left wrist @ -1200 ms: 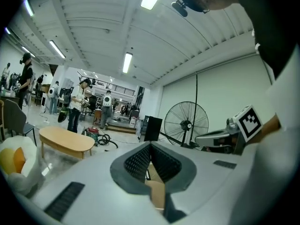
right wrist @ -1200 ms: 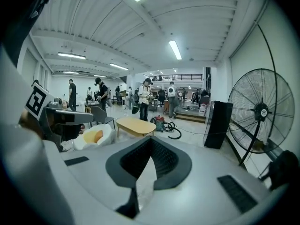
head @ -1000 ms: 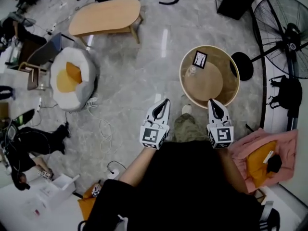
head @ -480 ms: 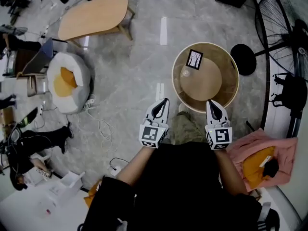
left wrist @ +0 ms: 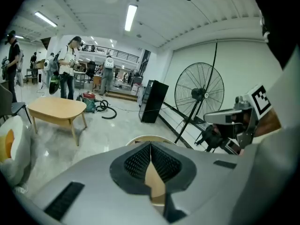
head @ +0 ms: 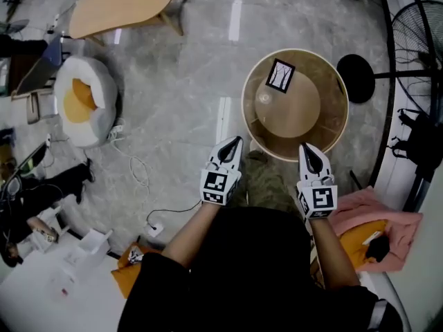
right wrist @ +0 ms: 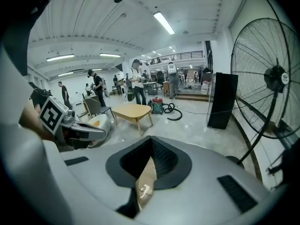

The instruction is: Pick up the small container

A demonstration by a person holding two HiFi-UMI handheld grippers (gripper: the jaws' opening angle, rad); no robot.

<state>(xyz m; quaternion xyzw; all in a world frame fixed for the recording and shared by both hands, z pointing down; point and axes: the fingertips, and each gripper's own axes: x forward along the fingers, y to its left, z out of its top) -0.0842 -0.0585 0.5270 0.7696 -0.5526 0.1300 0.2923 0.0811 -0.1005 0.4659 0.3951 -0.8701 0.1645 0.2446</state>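
Observation:
The small clear container (head: pixel 264 97) stands on the round wooden table (head: pixel 294 116), left of its middle, next to a black-and-white card (head: pixel 280 75). In the head view my left gripper (head: pixel 234 142) hovers just off the table's near left rim, shut and empty. My right gripper (head: pixel 305 148) is level with it over the near rim, also shut with nothing held. In the left gripper view the jaws (left wrist: pixel 151 146) meet at the tip, with a strip of the table behind them. The right gripper view shows the same for its jaws (right wrist: pixel 151 142).
A standing fan (head: pixel 419 33) with a black base (head: pixel 356 78) is to the right of the table. Pink cloth on an orange cushion (head: pixel 374 216) lies at the near right. An egg-shaped beanbag (head: pixel 79 102), a low wooden table (head: pixel 121 5) and floor cables (head: pixel 138 175) are to the left. People stand far off.
The round table has come nearer and sits more in front of both grippers. Both grippers stay shut and side by side, now right at its near rim.

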